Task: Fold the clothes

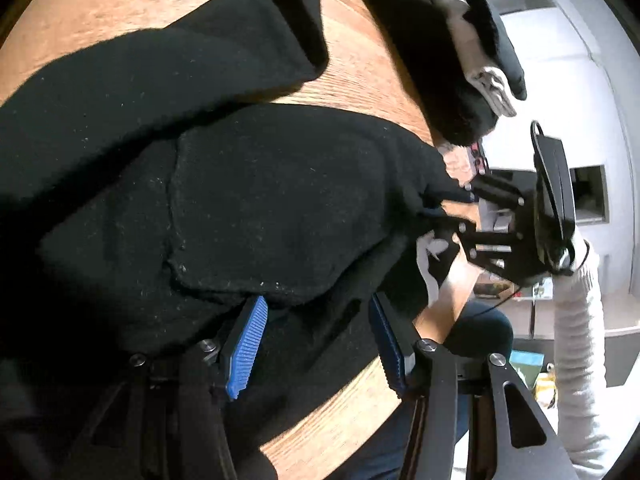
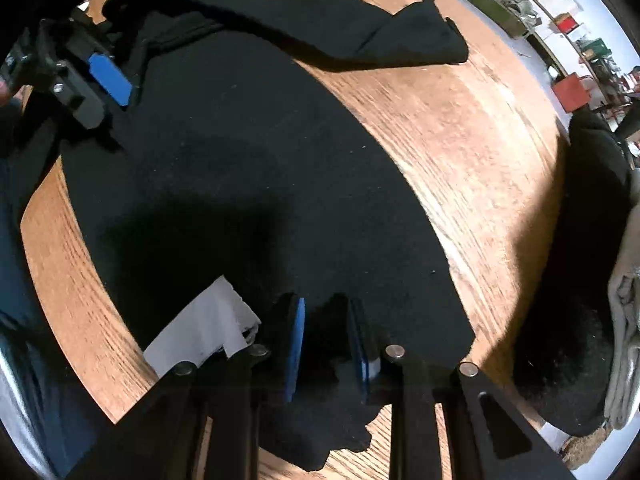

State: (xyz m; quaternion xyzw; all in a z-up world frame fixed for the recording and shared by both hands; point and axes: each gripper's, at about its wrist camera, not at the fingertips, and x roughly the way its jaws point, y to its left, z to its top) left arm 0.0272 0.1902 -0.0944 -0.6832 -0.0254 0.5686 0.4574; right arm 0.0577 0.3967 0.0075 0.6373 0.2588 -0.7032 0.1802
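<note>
- The step in hand seems to be taking hold of the black garment (image 2: 248,184) at its near edge, to fold it over.
- The garment lies spread on the wooden table (image 2: 460,136).
- The right gripper (image 2: 326,344) points down on the hem beside a white label (image 2: 204,328); dark cloth sits between its narrow jaws, apparently pinched.
- The left gripper (image 1: 316,344) stands half spread, cloth between the pads, not squeezed.
- Next, it must close before lifting.

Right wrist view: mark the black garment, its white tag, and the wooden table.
black garment (image 2: 248,168), right wrist view, on the flat middle of the cloth.
white tag (image 2: 200,330), right wrist view, on the middle of the tag.
wooden table (image 2: 460,152), right wrist view, on bare wood right of the garment.
</note>
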